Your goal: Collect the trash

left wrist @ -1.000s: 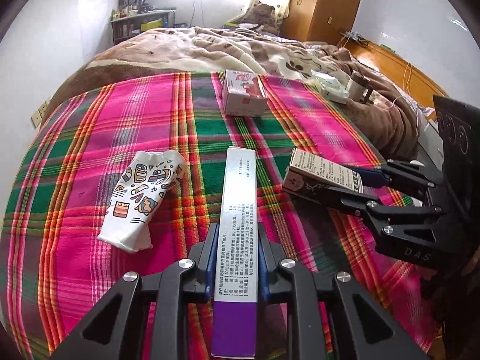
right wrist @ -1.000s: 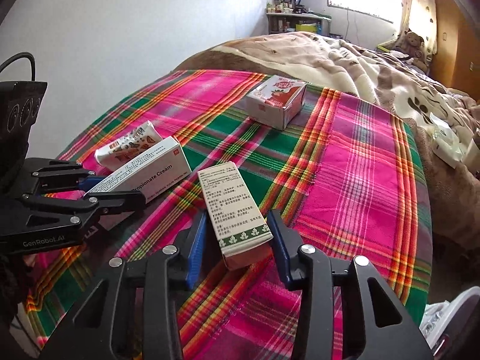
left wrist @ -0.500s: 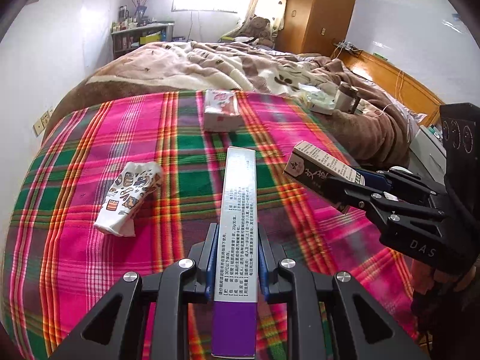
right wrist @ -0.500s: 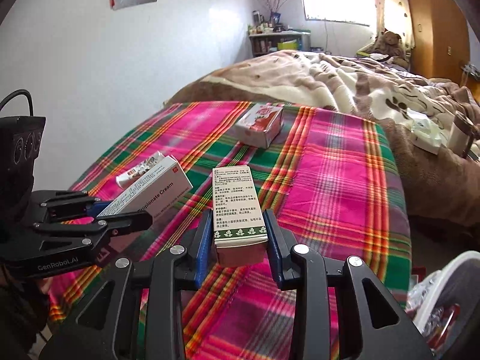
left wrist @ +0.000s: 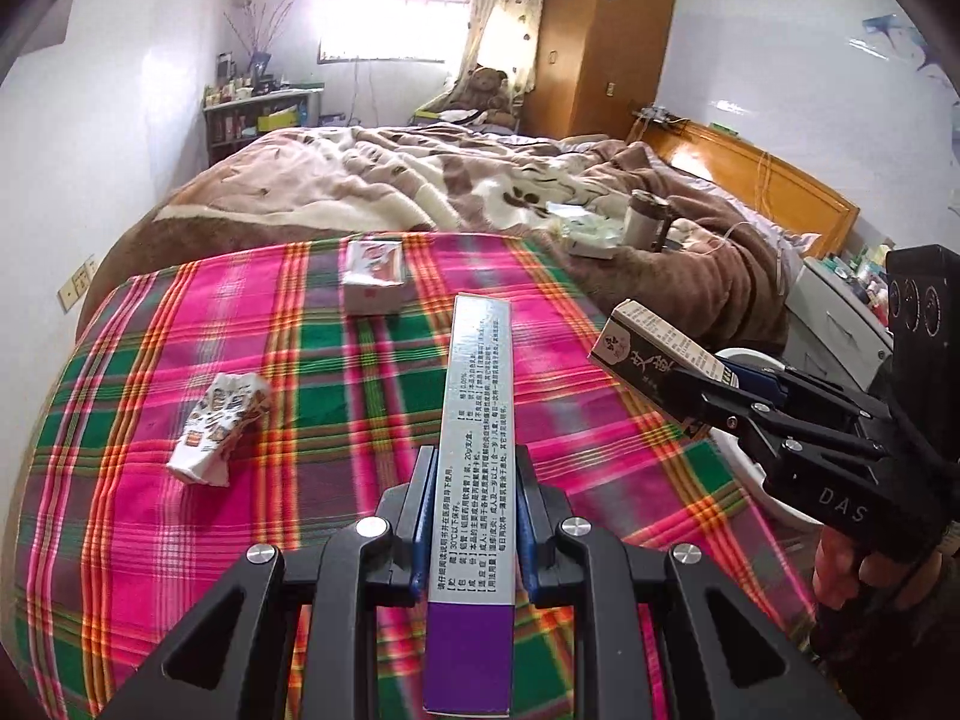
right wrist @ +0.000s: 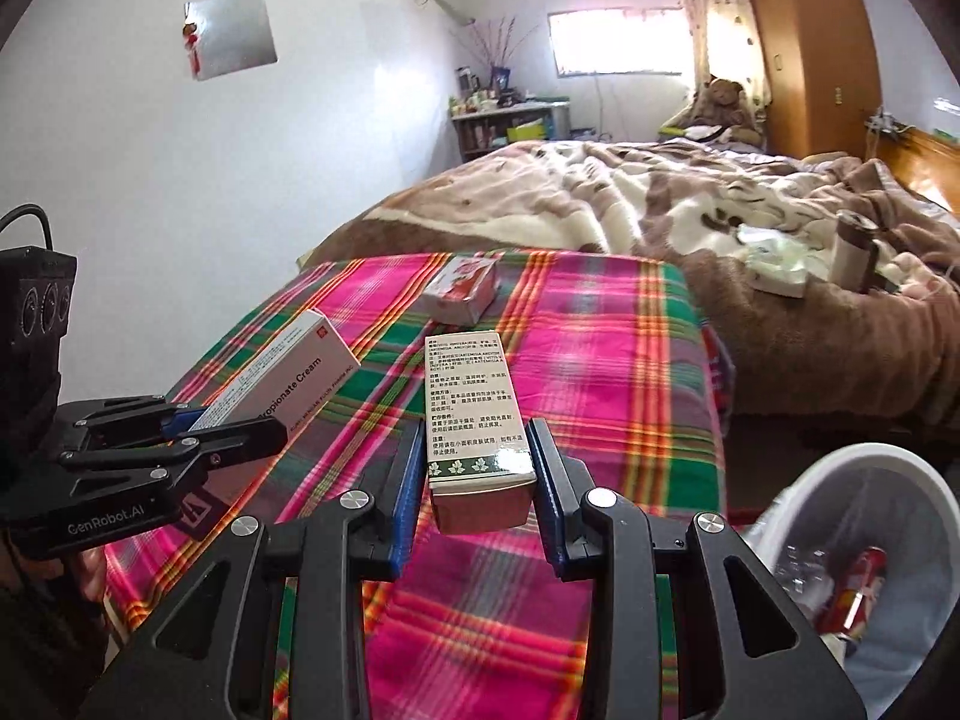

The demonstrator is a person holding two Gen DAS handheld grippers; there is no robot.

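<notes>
My left gripper [left wrist: 471, 468] is shut on a long silver and purple cream box [left wrist: 474, 456], held above the plaid blanket [left wrist: 180, 330]. My right gripper [right wrist: 477, 447] is shut on a small cream and green medicine box [right wrist: 471, 408], also lifted; it shows at the right of the left wrist view [left wrist: 654, 348]. The cream box shows at the left of the right wrist view [right wrist: 288, 378]. A crumpled printed paper cup [left wrist: 219, 429] and a white and red carton [left wrist: 372, 279] lie on the blanket. A white trash bin [right wrist: 870, 552] with trash inside stands at the lower right.
A brown and cream bedspread [left wrist: 390, 180] covers the bed beyond, with a tumbler [left wrist: 645, 219] and white wrappers [left wrist: 591, 234] on it. A wooden headboard [left wrist: 762, 174] and wardrobe [left wrist: 600, 42] are at the right. A shelf [left wrist: 258, 114] stands by the far wall.
Both grippers have risen and pulled back from the blanket with their boxes. The trash bin has come into the right wrist view.
</notes>
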